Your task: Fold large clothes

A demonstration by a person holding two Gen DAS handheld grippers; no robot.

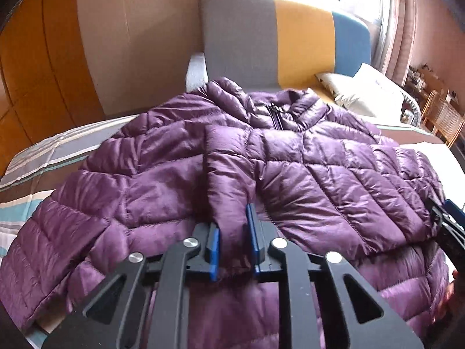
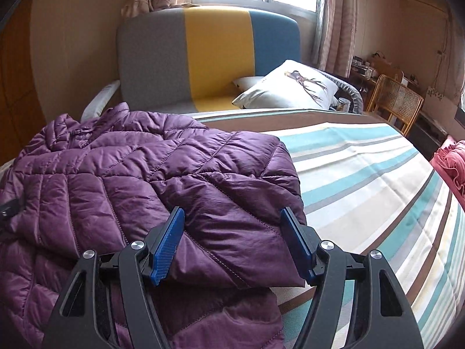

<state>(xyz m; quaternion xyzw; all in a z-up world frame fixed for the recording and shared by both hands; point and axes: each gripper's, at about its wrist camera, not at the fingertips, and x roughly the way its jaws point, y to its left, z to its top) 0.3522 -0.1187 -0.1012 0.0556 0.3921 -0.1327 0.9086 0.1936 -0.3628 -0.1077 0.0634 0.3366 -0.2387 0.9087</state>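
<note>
A glossy purple quilted puffer jacket [image 1: 290, 174] lies on a bedsheet [image 2: 363, 180] striped in teal, white, grey and brown, before a headboard [image 2: 209, 58] in grey, yellow and blue panels, with a white pillow [image 2: 290, 87] bearing a dark deer print and black grippers' blue pads [image 2: 168, 247].

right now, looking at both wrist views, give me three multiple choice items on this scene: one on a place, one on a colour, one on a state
1. Where does the jacket lie?
A. on the striped bedspread
B. on the wicker chair
C. on the floor

2. What colour is the headboard's middle panel?
A. red
B. yellow
C. green

3. How is the left gripper?
A. wide open above the pillow
B. shut on nothing
C. shut on a sleeve of the jacket

Answers:
1 A, striped cloth shows around the jacket.
2 B, yellow sits between grey and blue.
3 C, purple sleeve fabric is pinched between its blue pads.
</note>
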